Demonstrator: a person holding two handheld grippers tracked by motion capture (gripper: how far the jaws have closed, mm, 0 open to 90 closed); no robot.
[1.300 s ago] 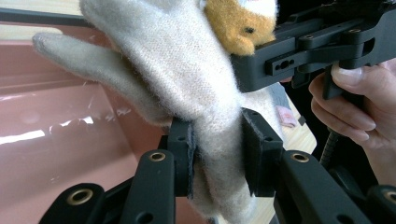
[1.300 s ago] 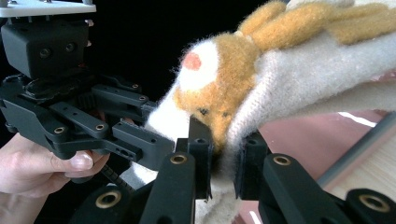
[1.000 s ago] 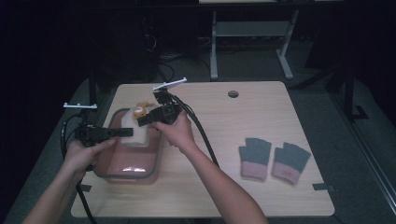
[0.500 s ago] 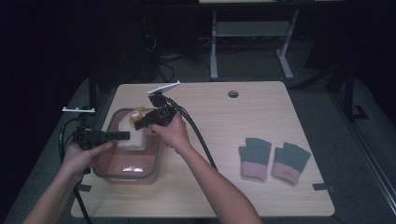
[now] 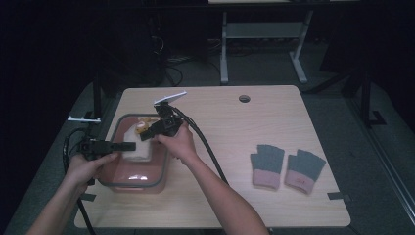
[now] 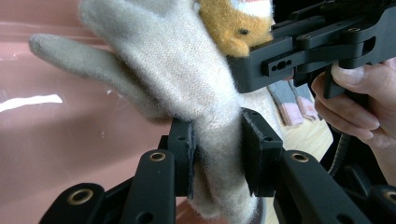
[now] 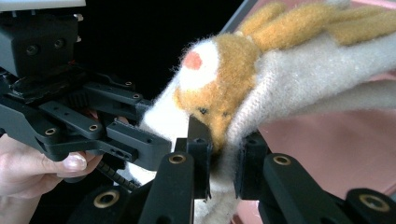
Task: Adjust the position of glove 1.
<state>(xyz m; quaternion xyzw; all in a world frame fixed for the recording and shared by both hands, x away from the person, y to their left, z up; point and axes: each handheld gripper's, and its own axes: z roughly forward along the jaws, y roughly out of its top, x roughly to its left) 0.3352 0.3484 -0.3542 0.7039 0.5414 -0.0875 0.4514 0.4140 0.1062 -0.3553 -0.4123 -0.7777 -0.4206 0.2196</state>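
A cream woolly glove [image 5: 138, 148] with an orange animal face [image 7: 219, 100] hangs over a pink container with a grey rim [image 5: 164, 164] at the table's left. My left gripper [image 5: 126, 146] comes in from the left and is shut on the glove's cream part [image 6: 210, 107], pads pressing both sides. My right gripper [image 5: 145, 134] comes in from the right and is shut on the glove by the orange face. In the left gripper view the right gripper [image 6: 299, 51] sits just above the glove. In the right gripper view the left gripper [image 7: 93, 123] sits at the left.
Two grey gloves with pink cuffs [image 5: 266, 166] [image 5: 303, 170] lie flat on the wooden table [image 5: 230, 127] at the right. A round cable hole [image 5: 244, 98] is near the far edge. Cables trail from both grippers across the table's left half.
Both hands have sunk a little with the glove, bringing it lower over the pink container. Both grips stay the same.
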